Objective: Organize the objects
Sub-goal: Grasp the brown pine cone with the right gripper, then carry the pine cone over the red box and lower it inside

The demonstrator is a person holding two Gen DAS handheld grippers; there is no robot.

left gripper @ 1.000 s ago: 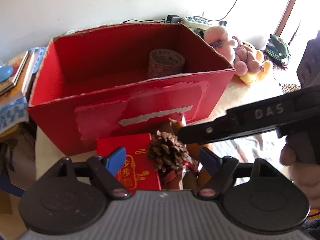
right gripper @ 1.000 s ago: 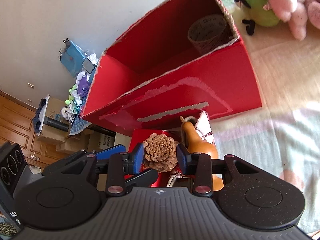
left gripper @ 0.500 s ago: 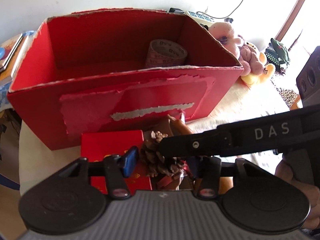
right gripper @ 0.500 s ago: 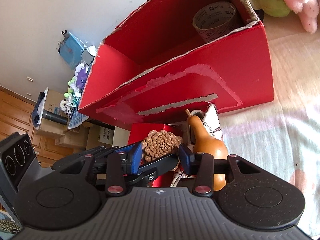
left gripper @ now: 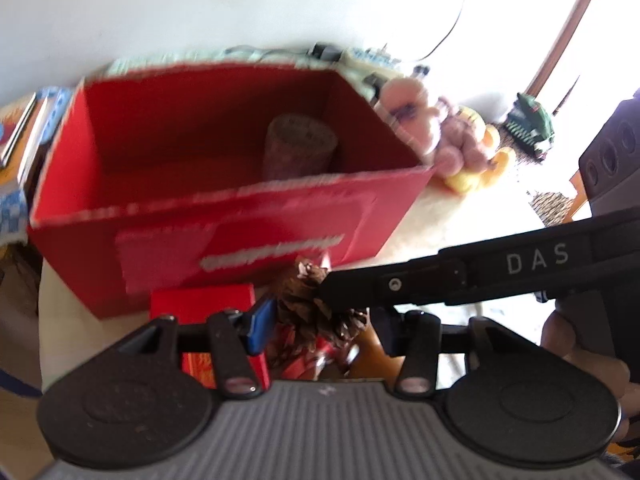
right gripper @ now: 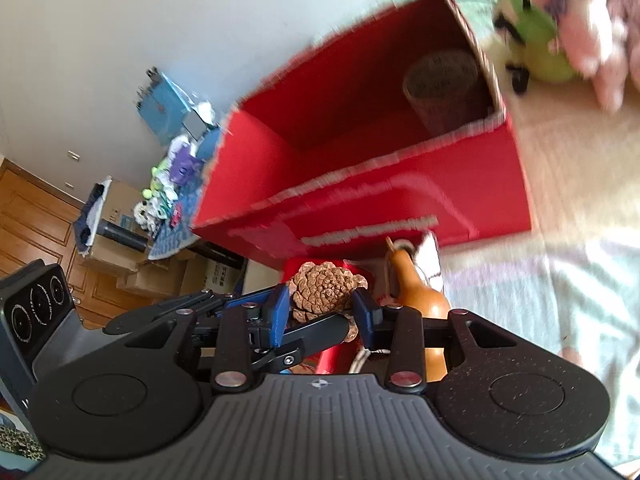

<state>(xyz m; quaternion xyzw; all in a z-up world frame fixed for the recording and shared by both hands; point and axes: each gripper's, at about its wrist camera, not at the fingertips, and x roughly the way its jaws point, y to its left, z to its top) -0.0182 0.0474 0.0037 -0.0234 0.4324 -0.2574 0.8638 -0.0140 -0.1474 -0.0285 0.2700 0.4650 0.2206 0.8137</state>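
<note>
We now have the pine cone (right gripper: 326, 292) between the blue pads of our right tool (right gripper: 322, 314), which is narrowed around it and seems to grip it; half a second ago it sat in the same place between these pads. What has changed is the height: both views are blurred with motion, and the red box (left gripper: 224, 220) has dropped lower in the left wrist view, so we judge the cone is being raised off the pile in front of the box.

Our left tool (left gripper: 320, 326) has closed from wide to a narrower gap beside the cone, its left pad close to the scales; whether it touches them, we cannot tell.

The cone hangs just in front of the box's near wall, above the small red packet (right gripper: 340, 354) and beside the gourd (right gripper: 416, 300). Inside the box stands a roll of tape (left gripper: 298, 146). The next move, we judge, is to carry the cone over the rim.
</note>
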